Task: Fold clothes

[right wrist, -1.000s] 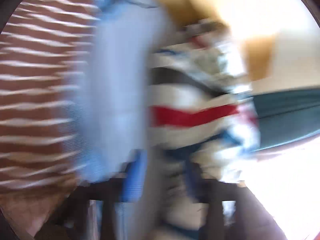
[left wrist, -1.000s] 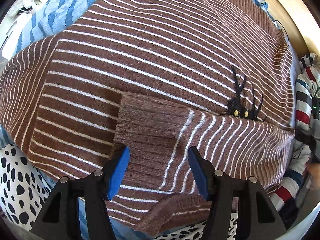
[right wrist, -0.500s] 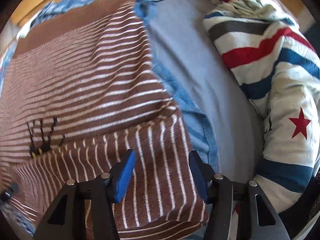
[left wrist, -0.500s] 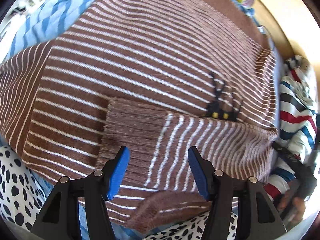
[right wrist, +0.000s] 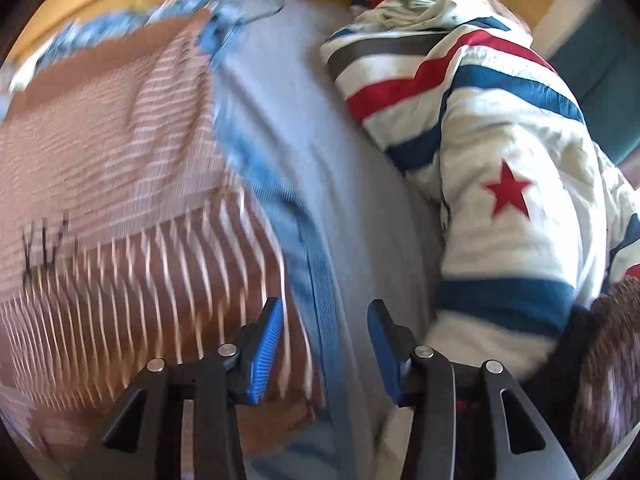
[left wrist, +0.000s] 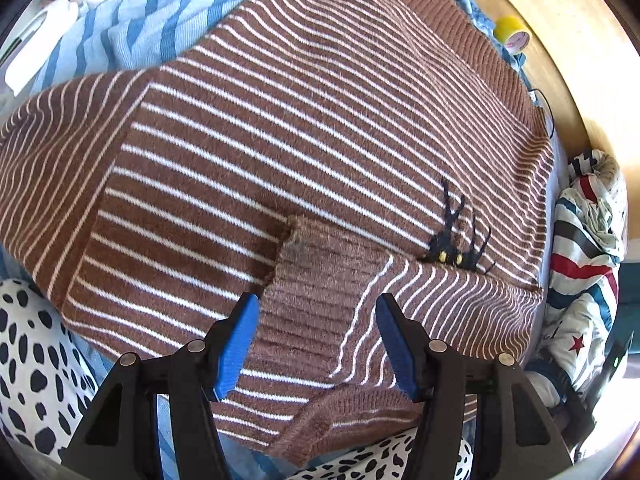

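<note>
Only right wrist shows the star-printed striped garment (right wrist: 508,208) beside sweater (right wrist: 120,160).

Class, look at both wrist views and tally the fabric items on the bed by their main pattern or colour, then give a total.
Brown with white stripes: 1, the sweater
Blue striped: 1, the cloth under the sweater
White with black spots: 1, the spotted fabric
White with red, blue and grey stripes: 1, the star garment
Total: 4

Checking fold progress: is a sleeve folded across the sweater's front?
Yes, the sleeve lies across the brown striped sweater, cuff near its middle.
</note>
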